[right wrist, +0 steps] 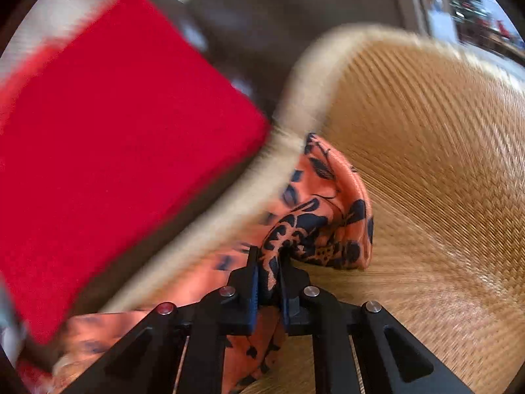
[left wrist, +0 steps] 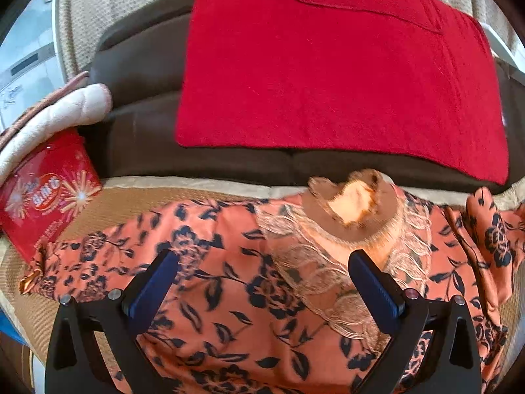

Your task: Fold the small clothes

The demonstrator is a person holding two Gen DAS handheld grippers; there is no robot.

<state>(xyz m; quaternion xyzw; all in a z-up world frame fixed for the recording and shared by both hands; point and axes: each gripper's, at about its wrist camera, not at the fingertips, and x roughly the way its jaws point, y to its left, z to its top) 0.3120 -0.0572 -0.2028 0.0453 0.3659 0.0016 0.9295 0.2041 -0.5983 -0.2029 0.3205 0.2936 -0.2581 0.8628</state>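
An orange garment with a dark floral print (left wrist: 236, 282) lies spread on a woven tan mat (left wrist: 137, 200), its tan collar and lace yoke (left wrist: 357, 210) toward the sofa back. My left gripper (left wrist: 262, 262) is open and hovers just above the garment's middle, holding nothing. In the right wrist view my right gripper (right wrist: 268, 259) is shut on a bunched sleeve or corner of the orange garment (right wrist: 321, 216), lifted a little off the mat (right wrist: 426, 164). That view is blurred by motion.
A red folded cloth (left wrist: 328, 65) lies against the brown sofa back (left wrist: 147, 98), also seen in the right wrist view (right wrist: 108, 138). A red printed packet (left wrist: 46, 193) and a cream quilted cushion (left wrist: 59, 115) sit at the left.
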